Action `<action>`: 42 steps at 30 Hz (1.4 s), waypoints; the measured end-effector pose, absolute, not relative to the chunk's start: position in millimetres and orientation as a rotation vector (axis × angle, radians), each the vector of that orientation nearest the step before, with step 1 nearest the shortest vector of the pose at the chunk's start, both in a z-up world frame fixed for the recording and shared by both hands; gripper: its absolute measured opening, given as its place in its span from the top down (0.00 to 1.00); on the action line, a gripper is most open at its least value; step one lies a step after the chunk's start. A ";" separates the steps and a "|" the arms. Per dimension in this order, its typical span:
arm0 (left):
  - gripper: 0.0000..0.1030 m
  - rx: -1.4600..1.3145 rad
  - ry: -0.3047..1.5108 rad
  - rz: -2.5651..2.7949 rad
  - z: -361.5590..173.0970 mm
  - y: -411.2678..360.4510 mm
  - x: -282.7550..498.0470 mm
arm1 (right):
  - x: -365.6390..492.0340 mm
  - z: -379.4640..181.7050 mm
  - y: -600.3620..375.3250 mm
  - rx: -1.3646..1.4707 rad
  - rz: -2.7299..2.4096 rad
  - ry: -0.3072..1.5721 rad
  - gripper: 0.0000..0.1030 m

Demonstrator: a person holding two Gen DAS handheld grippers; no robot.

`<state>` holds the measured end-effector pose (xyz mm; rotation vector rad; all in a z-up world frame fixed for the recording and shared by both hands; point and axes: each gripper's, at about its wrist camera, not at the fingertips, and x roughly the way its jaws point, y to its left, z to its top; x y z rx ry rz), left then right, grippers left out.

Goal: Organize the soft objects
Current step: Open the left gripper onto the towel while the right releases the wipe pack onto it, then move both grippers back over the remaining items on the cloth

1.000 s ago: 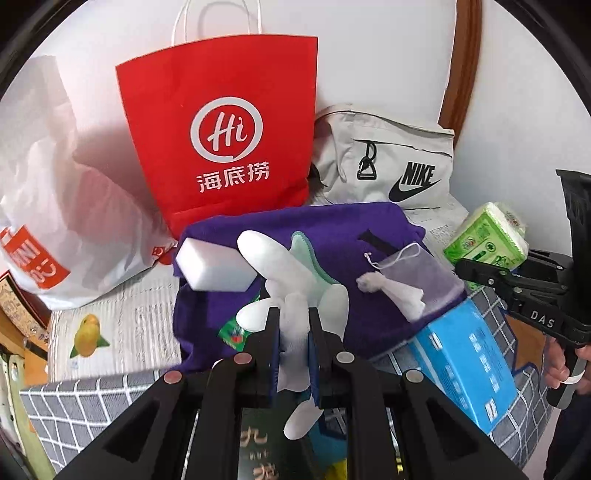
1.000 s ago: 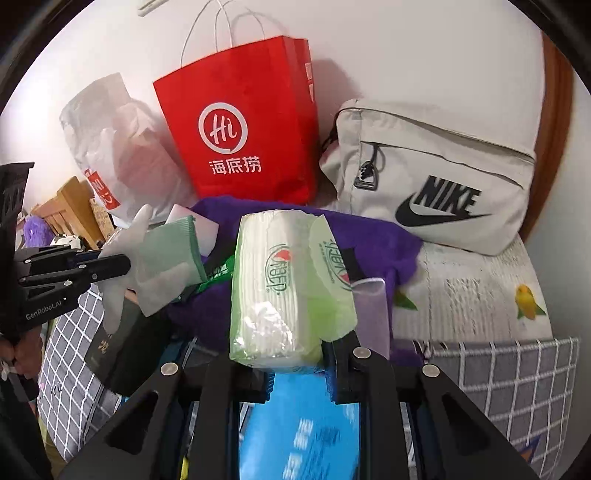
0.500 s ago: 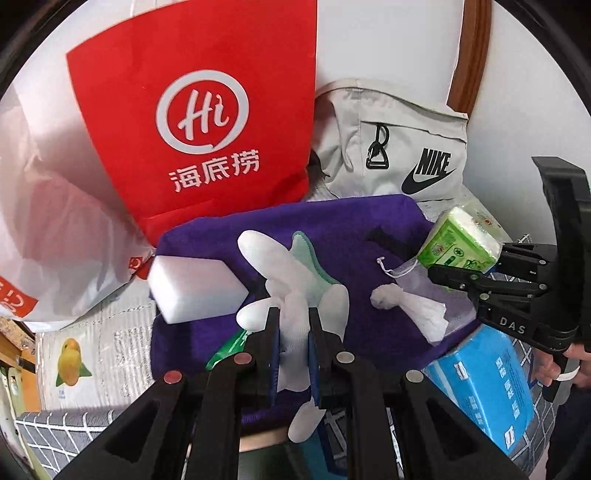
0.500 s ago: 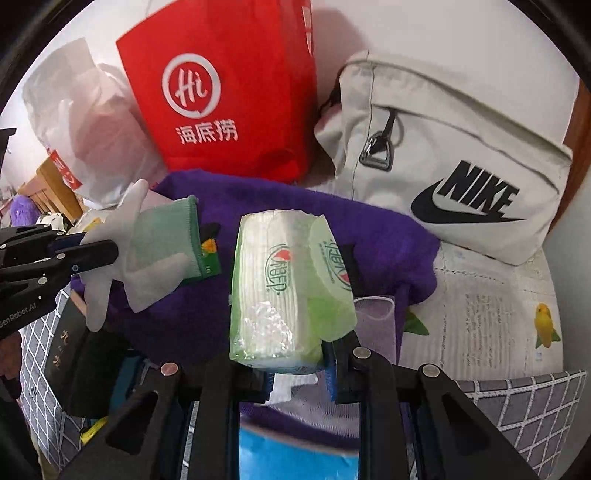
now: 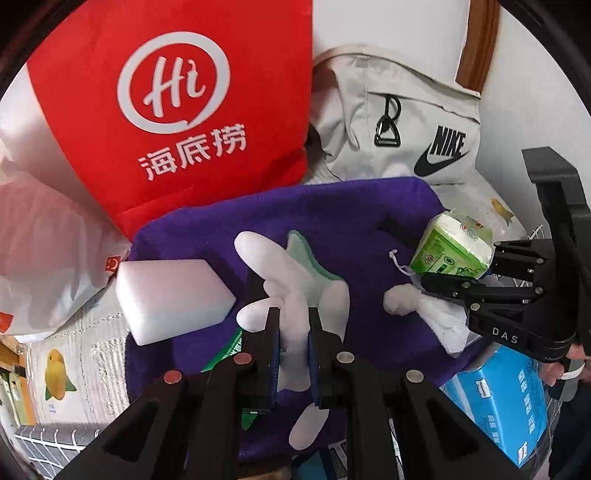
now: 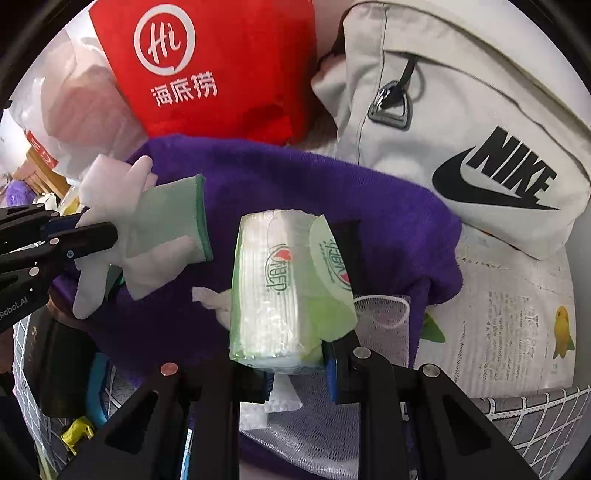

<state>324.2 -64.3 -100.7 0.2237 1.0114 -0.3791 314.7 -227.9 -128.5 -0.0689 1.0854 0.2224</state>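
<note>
Your left tongs are clamping a white glove; your right tongs are gripping a green tissue pack. Just beyond both, a purple towel is lying, a white sponge resting left of the glove. Farthest, a red bag and grey Nike bag are standing.

A red paper bag with a white round logo stands at the back against a pale wall. Just beside it leans a beige backpack with black lettering and a metal zip pull. On the far side of the red bag sits a crumpled white plastic bag. A blue box lies at the lower edge, on a grey checked cloth. A printed sheet with yellow fruit lies flat below the backpack.
</note>
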 end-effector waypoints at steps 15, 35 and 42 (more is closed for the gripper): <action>0.51 0.235 1.027 -0.301 -103.4 -61.1 327.6 | 310.6 -126.1 -235.0 -0.057 0.237 1.070 0.55; 0.49 0.237 0.961 -0.275 -54.1 -37.0 258.3 | 245.3 -71.2 -237.0 -0.027 0.250 0.974 0.55; 0.49 0.217 0.939 -0.288 -42.1 -25.4 214.1 | 192.5 -53.0 -225.3 -0.018 0.260 0.930 0.55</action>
